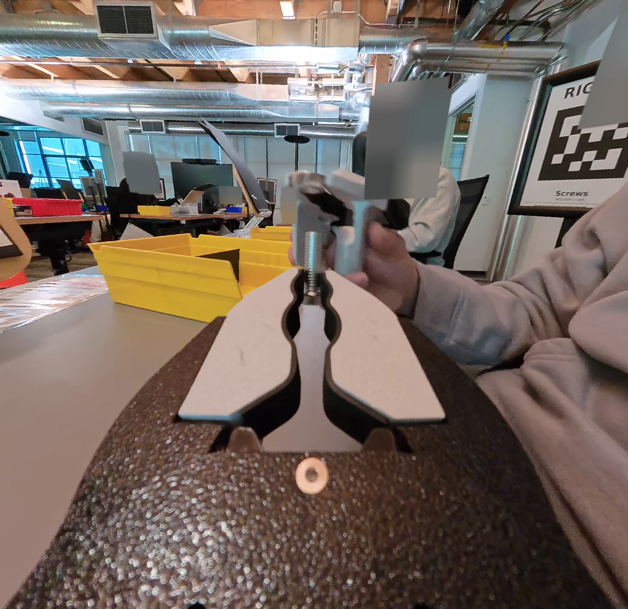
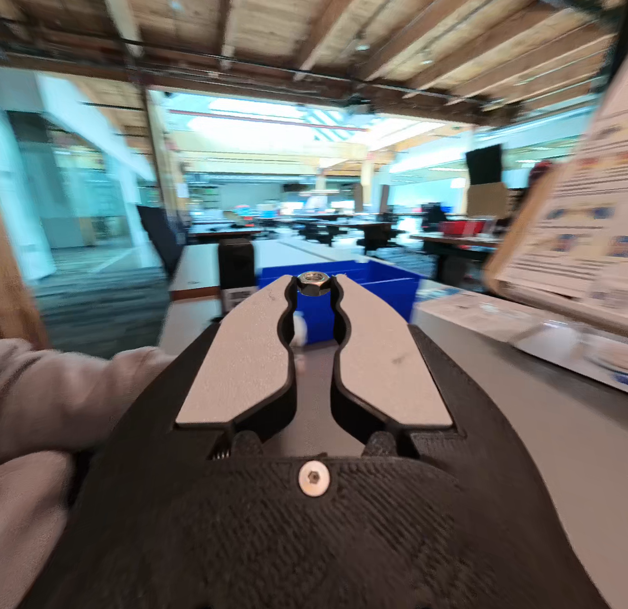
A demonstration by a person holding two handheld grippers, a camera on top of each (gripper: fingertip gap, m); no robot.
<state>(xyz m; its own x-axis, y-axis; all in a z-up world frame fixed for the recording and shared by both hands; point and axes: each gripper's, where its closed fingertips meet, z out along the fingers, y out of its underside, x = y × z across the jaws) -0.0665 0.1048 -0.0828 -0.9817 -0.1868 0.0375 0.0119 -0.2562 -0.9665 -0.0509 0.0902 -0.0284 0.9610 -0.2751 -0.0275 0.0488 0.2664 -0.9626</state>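
Behind the left gripper [image 1: 311,286], clenched on an upright silver bolt [image 1: 310,269], stand yellow bins [image 1: 163,273], with the other gripper and a hand [image 1: 377,263] just beyond. Only the right view shows the right gripper [image 2: 313,283] pinching a steel nut [image 2: 312,283] before a blue bin [image 2: 384,286].

A grey table [image 1: 68,354] is seen. On it, yellow bins [image 1: 163,273] and printed sheets [image 1: 40,297] are placed; a blue bin [image 2: 384,286] is also placed there.
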